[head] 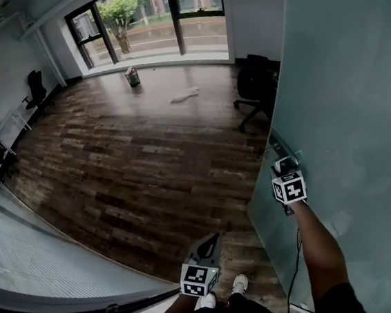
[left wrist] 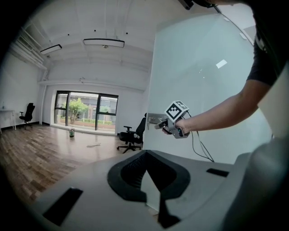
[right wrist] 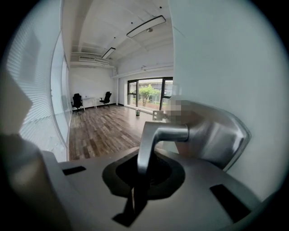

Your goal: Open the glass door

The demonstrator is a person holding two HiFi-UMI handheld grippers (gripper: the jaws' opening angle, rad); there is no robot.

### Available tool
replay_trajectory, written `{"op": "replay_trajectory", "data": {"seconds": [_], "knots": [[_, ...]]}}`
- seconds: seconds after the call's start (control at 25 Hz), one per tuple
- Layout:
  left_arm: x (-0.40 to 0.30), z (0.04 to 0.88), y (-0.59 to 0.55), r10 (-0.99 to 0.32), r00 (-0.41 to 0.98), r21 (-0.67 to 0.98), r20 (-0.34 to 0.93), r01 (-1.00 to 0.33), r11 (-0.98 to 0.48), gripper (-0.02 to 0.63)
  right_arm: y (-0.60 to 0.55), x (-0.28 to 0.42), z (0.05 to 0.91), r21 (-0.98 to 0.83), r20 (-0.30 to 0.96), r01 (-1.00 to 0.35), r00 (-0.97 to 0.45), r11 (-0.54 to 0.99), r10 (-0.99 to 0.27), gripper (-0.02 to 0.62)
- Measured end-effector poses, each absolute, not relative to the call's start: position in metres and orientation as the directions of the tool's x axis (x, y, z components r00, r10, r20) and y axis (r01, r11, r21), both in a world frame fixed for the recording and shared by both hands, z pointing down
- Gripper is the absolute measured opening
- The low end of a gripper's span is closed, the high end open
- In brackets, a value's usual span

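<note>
The frosted glass door (head: 341, 88) stands swung into the room on the right; it also fills the right of the left gripper view (left wrist: 203, 81). Its metal lever handle (right wrist: 156, 137) runs down between the jaws of my right gripper (right wrist: 142, 180), which is shut on it. From the head view the right gripper (head: 285, 170) sits at the door's edge, by the handle plate (head: 284, 151). In the left gripper view the right gripper (left wrist: 165, 124) holds that handle (left wrist: 153, 119). My left gripper (head: 210, 242) hangs low in the doorway, jaws together (left wrist: 151, 180), holding nothing.
A black office chair (head: 254, 87) stands just past the door's far edge. A curved frosted glass partition (head: 25, 253) runs along the left. On the wooden floor lie a small can (head: 132, 76) and a white rag (head: 185, 94). More chairs (head: 35, 89) stand by the left wall.
</note>
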State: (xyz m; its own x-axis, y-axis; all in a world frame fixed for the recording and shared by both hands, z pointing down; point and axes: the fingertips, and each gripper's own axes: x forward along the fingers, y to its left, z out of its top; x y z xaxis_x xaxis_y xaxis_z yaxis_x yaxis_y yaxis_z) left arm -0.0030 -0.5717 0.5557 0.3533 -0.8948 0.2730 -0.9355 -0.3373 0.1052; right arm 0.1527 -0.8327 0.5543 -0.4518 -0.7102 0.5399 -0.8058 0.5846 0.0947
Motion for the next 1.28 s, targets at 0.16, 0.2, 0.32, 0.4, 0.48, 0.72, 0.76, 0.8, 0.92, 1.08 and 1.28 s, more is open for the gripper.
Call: {"op": "replay_trajectory", "data": {"seconds": [0.16,0.2,0.32,0.4,0.48,0.72,0.76,0.8,0.92,1.08,1.28], "knots": [[0.002,0.557,-0.59,-0.899,0.336,0.094,0.28,-0.942,-0.323,-0.003,-0.863,0.197,0.552,0.095,0.543,-0.835,-0.413,0.543,-0.731,0.017],[0.002,0.559,-0.594,-0.9,0.33,0.093,0.284,-0.944,-0.316,-0.003,-0.87,0.207,0.552,0.091,0.545,-0.844,-0.403,0.529,-0.736,0.016],[0.004,0.562,-0.606,-0.902,0.317,0.095,0.294,-0.948,-0.303,-0.003,-0.891,0.242,0.555,0.08,0.561,-0.868,-0.368,0.491,-0.742,0.015],[0.009,0.562,-0.615,-0.902,0.314,0.098,0.298,-0.949,-0.298,-0.003,-0.906,0.266,0.555,0.078,0.571,-0.882,-0.342,0.465,-0.746,0.015],[0.014,0.561,-0.623,-0.899,0.314,0.098,0.305,-0.949,-0.298,-0.003,-0.916,0.286,0.551,0.073,0.573,-0.895,-0.323,0.44,-0.753,0.015],[0.03,0.567,-0.643,-0.885,0.327,0.094,0.33,-0.945,-0.314,-0.003,-0.946,0.35,0.554,0.071,0.581,-0.924,-0.267,0.375,-0.769,0.015],[0.031,0.568,-0.646,-0.887,0.324,0.088,0.329,-0.946,-0.312,-0.003,-0.95,0.36,0.555,0.065,0.584,-0.93,-0.26,0.363,-0.769,0.015],[0.032,0.571,-0.649,-0.887,0.321,0.083,0.331,-0.947,-0.311,-0.003,-0.953,0.371,0.555,0.059,0.585,-0.935,-0.252,0.35,-0.771,0.015],[0.037,0.579,-0.655,-0.88,0.319,0.076,0.352,-0.947,-0.313,-0.003,-0.963,0.398,0.554,0.049,0.588,-0.948,-0.227,0.314,-0.776,0.015],[0.047,0.58,-0.658,-0.864,0.334,0.07,0.377,-0.94,-0.333,-0.003,-0.972,0.429,0.556,0.037,0.59,-0.961,-0.2,0.274,-0.782,0.015],[0.068,0.576,-0.669,-0.848,0.365,0.068,0.384,-0.927,-0.369,-0.003,-0.98,0.454,0.551,0.029,0.6,-0.969,-0.178,0.244,-0.78,0.015]]}}
